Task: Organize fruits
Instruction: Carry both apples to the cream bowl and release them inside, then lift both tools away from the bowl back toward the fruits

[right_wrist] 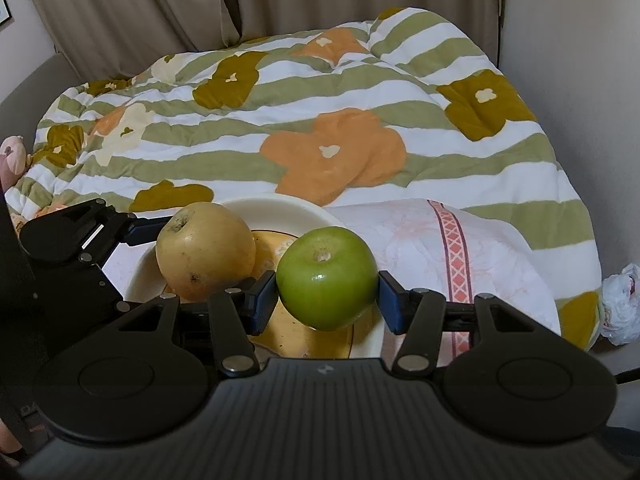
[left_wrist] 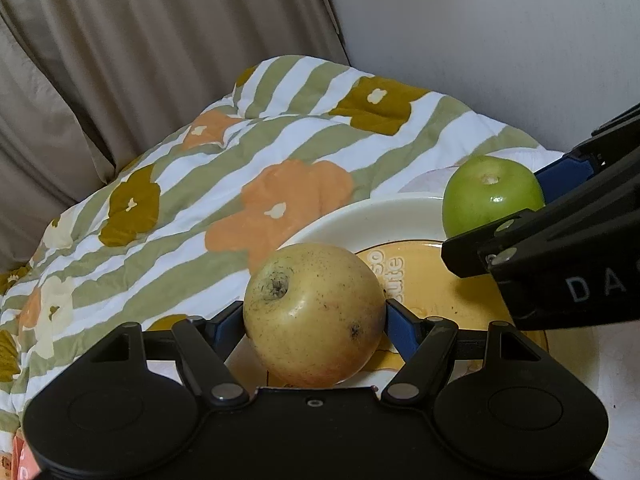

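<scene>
My left gripper [left_wrist: 315,316] is shut on a speckled yellow apple [left_wrist: 314,312], its blue pads pressed to both sides, stem end up. The fruit hangs just over the near left part of a cream plate [left_wrist: 360,216] with a yellow centre. My right gripper [right_wrist: 327,294] is shut on a green apple [right_wrist: 327,278], held over the same plate [right_wrist: 280,210] on its right side. In the right wrist view the yellow apple [right_wrist: 205,250] sits to the left in the left gripper [right_wrist: 148,232]. In the left wrist view the green apple [left_wrist: 493,194] shows at right.
The plate rests on a bed covered by a striped quilt [left_wrist: 224,168] with orange and olive flowers. A white cloth with a red patterned band [right_wrist: 452,248] lies right of the plate. Beige curtains [left_wrist: 140,60] hang behind; a white wall [left_wrist: 500,40] is at right.
</scene>
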A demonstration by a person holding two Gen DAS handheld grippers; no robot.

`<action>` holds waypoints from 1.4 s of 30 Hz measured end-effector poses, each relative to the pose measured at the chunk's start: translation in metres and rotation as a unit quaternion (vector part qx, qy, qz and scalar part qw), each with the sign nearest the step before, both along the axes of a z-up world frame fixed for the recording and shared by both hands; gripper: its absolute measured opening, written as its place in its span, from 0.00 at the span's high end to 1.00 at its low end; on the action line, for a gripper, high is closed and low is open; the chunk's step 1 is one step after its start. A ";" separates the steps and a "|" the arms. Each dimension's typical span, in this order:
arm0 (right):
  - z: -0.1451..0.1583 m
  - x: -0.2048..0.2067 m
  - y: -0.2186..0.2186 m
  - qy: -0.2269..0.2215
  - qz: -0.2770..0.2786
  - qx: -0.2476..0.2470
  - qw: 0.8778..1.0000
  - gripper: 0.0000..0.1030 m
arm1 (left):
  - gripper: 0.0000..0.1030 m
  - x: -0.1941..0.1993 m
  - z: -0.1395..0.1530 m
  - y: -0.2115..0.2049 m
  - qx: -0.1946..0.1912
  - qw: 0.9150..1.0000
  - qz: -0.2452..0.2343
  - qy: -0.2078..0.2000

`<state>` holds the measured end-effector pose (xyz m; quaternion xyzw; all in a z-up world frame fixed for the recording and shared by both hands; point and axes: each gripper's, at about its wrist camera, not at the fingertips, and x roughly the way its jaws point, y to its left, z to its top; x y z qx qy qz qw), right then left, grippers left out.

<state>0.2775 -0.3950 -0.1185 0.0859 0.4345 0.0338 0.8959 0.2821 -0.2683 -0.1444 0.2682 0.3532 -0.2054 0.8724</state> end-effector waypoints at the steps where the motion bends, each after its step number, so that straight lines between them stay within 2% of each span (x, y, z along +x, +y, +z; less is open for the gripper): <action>1: 0.000 0.000 -0.001 0.001 -0.001 0.001 1.000 0.34 | 0.24 0.000 0.000 0.000 0.001 1.000 0.000 -0.001; 3: 0.000 0.000 -0.001 0.001 0.000 0.002 1.000 0.34 | 0.24 -0.002 0.001 -0.001 0.000 1.000 -0.004 -0.002; 4: 0.000 0.000 -0.001 0.001 0.000 0.001 1.000 0.34 | 0.19 -0.004 0.003 -0.001 -0.004 1.000 -0.008 -0.008; 5: 0.001 0.000 -0.002 0.000 0.001 0.001 1.000 0.34 | 0.09 -0.006 0.006 0.000 -0.005 1.000 -0.009 -0.013; 7: 0.002 -0.001 -0.003 -0.001 0.003 0.001 1.000 0.34 | 0.03 -0.009 0.010 0.001 -0.009 1.000 -0.009 -0.016; 16: 0.004 0.001 0.006 -0.007 0.043 -0.006 0.999 0.34 | 0.03 -0.028 0.014 0.025 -0.014 1.000 0.017 0.010; 25: -0.011 0.009 0.037 -0.025 0.118 -0.068 0.990 0.34 | 0.03 -0.040 0.023 0.046 -0.026 0.998 0.054 0.020; 34: -0.025 0.012 0.048 -0.018 0.147 -0.105 0.983 0.33 | 0.03 -0.049 0.024 0.055 -0.023 0.997 0.075 0.024; 37: -0.026 0.009 0.049 -0.030 0.155 -0.112 0.981 0.33 | 0.03 -0.052 0.024 0.058 -0.030 0.996 0.082 0.026; 40: -0.022 0.007 0.052 -0.048 0.156 -0.140 0.977 0.16 | 0.03 -0.053 0.026 0.059 -0.034 0.995 0.088 0.027; 41: -0.020 0.005 0.053 -0.056 0.155 -0.151 0.975 0.05 | 0.03 -0.054 0.026 0.059 -0.035 0.995 0.090 0.027; 42: -0.018 0.002 0.054 -0.065 0.153 -0.160 0.973 0.00 | 0.03 -0.055 0.027 0.059 -0.035 0.995 0.091 0.027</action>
